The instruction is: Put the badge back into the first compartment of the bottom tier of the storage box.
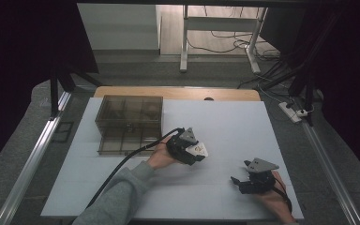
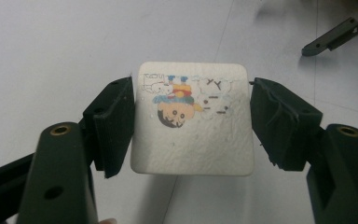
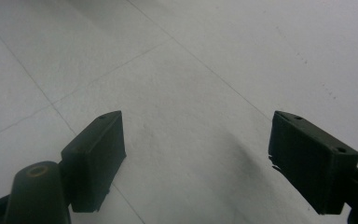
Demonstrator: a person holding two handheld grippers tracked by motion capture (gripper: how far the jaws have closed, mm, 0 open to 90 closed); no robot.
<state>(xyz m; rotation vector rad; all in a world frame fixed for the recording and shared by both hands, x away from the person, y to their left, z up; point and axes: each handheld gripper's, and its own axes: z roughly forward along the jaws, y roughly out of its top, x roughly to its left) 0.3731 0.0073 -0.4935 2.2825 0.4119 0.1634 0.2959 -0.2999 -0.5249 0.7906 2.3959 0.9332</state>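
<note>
White square pad [image 2: 192, 126] with the cartoon sticker's clamped in the left gripper [image 2: 192, 123], cartoon head pointing 6 o'clock, no real long axis. Right gripper [image 3: 196, 158] at 4 o'clock, jaws spread wide, nothing held.

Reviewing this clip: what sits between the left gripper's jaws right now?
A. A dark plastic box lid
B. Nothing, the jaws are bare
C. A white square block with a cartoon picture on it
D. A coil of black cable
C: in the left gripper view the left gripper has its pads against both sides of the white square block, cartoon print facing the camera.
</note>
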